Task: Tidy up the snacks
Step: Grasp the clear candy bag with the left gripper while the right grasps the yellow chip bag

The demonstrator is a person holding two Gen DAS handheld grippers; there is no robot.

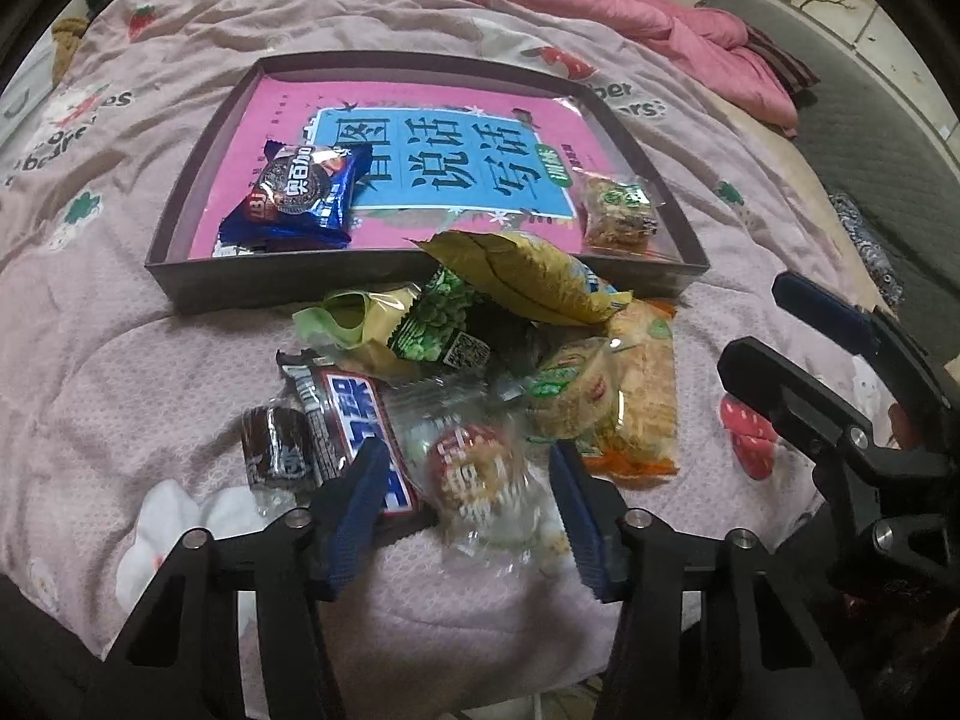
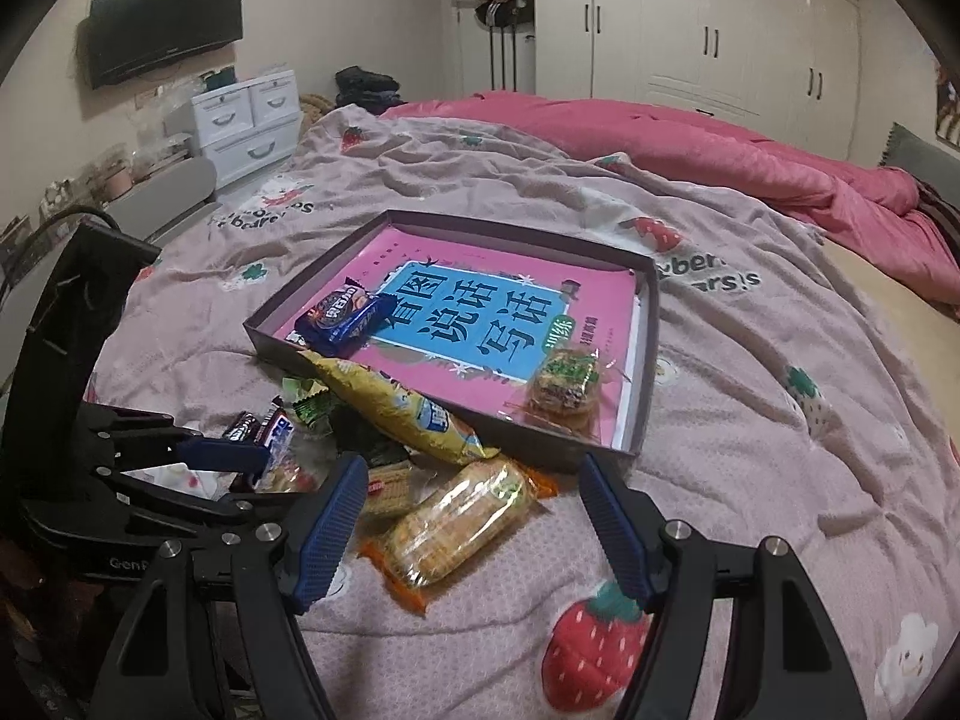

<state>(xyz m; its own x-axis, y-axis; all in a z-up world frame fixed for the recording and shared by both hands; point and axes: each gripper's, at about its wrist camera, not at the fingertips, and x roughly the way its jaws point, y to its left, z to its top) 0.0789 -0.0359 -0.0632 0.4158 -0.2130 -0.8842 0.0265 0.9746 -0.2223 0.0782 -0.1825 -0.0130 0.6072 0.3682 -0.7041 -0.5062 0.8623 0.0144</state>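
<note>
The left gripper point(image 1: 465, 504) stands spread around a clear-wrapped cake point(image 1: 474, 474), not yet pinching; close gently on the middle. The right gripper point(image 2: 474, 516) hangs spread over the cracker pack point(image 2: 456, 522). Beyond the pile point(image 1: 480, 324) waits the tray point(image 1: 420, 273).

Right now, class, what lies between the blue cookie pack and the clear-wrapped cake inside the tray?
Only the pink book lining the tray; both views show it.
</note>
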